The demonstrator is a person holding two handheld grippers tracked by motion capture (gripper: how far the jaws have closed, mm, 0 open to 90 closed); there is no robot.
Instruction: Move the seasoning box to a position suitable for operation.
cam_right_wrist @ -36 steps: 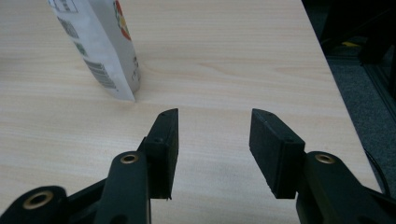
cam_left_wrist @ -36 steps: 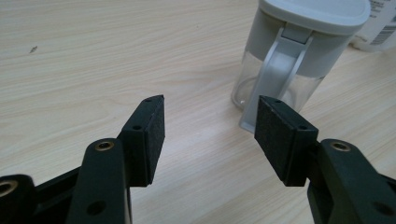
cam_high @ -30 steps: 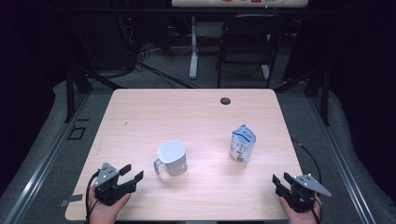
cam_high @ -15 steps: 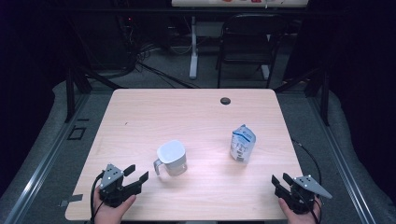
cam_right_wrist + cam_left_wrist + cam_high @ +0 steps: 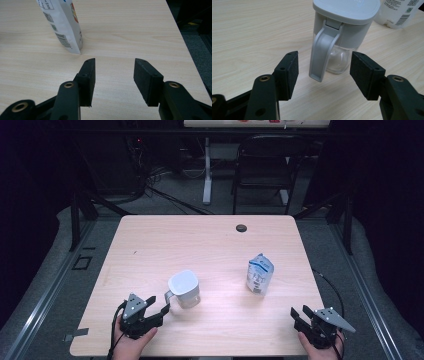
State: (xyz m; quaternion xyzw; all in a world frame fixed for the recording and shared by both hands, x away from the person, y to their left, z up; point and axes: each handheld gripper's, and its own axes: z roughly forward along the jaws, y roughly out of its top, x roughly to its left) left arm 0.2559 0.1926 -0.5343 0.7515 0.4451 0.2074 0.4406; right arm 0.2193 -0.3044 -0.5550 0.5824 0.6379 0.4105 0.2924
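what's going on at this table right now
A person holds a gripper in each hand at a wooden table. The left gripper, jaws open, is lined up on the handle of a lidded grey jug without touching it. The right gripper sits open near the table's front corner, with a white pouch standing untouched ahead of it.

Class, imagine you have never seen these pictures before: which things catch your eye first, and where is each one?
A clear plastic jug with a grey lid and handle stands near the middle of the pale wooden table, its handle turned toward the open left claw. To its right stands a white printed pouch, upright. The open right claw sits at the table's near right corner, with nothing between its jaws.
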